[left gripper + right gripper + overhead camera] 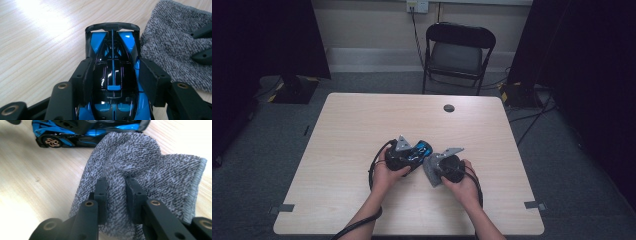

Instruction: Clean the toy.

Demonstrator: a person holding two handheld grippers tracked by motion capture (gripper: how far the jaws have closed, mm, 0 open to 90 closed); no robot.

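Observation:
A blue and black toy car (113, 62) stands on the wooden table (362, 120), near its middle (423, 148). My left gripper (115, 72) straddles the car from above, with one pad against each side of its cabin. A grey knitted cloth (150, 165) lies just to the car's right, touching it (172, 45). My right gripper (116, 183) pinches a raised fold of that cloth between its pads. In the high view both hands sit close together, the left gripper (412, 154) on the car and the right gripper (435, 169) on the cloth (430, 172).
A black folding chair (459, 50) stands beyond the table's far edge. A round cable hole (449, 108) sits near that edge. Bare tabletop stretches left, right and ahead of the hands. Dark curtains flank the room, with cables on the floor at the right.

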